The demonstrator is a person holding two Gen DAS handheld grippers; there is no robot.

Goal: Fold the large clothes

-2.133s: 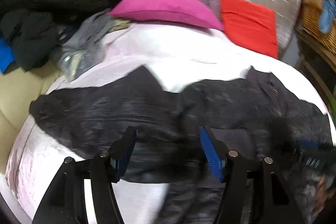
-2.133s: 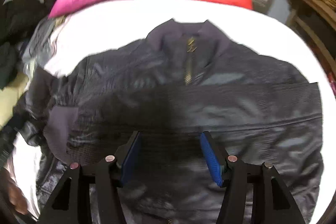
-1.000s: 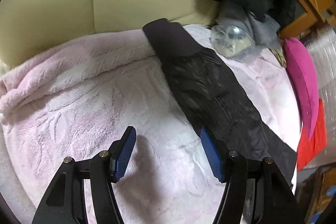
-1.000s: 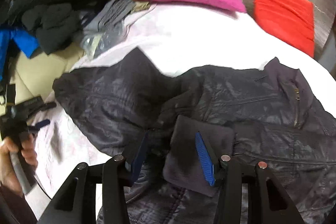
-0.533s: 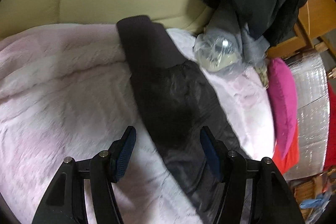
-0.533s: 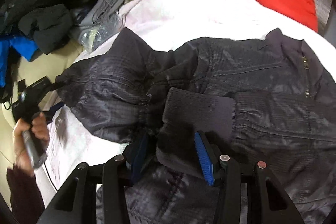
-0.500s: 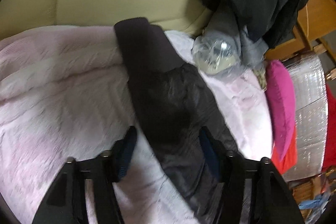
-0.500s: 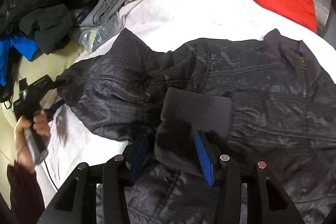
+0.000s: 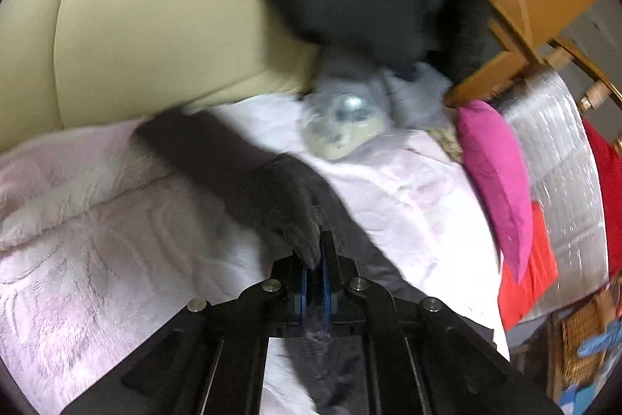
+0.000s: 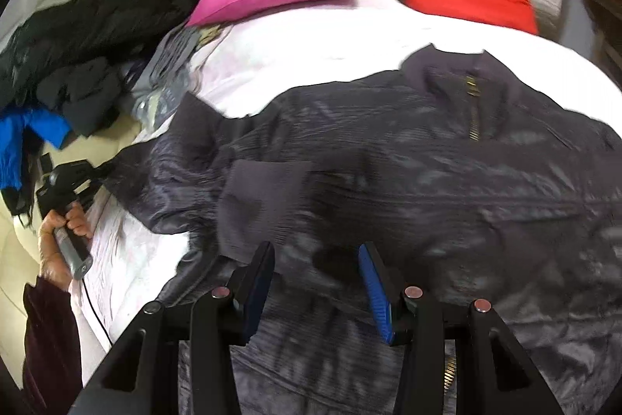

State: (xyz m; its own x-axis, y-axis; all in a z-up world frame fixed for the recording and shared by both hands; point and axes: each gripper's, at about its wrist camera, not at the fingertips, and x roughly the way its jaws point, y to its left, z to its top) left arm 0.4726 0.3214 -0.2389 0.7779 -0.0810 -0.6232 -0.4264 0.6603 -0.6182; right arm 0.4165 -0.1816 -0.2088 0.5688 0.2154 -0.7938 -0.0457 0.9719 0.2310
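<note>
Here the dark jacket (image 10: 408, 158) lies spread, zipper side up, on a pink fleece blanket (image 9: 97, 240) over the bed. The left gripper (image 9: 314, 259) is clamped tight on the jacket's left sleeve (image 9: 280, 197), near its ribbed cuff (image 9: 186, 139), which reaches toward the cream padded headboard (image 9: 136, 6). The right gripper (image 10: 317, 282) hangs over the jacket's lower front, jaws partly apart, nothing pinched. Other ribbed cuff (image 10: 260, 197) lies folded across the chest. Clear plastic bag (image 9: 342, 127) near the magenta pillow (image 9: 493, 181) holds something pale, contents unclear. Wicker basket (image 9: 579, 345) at the edge, contents blurred. No readable writing anywhere.
</note>
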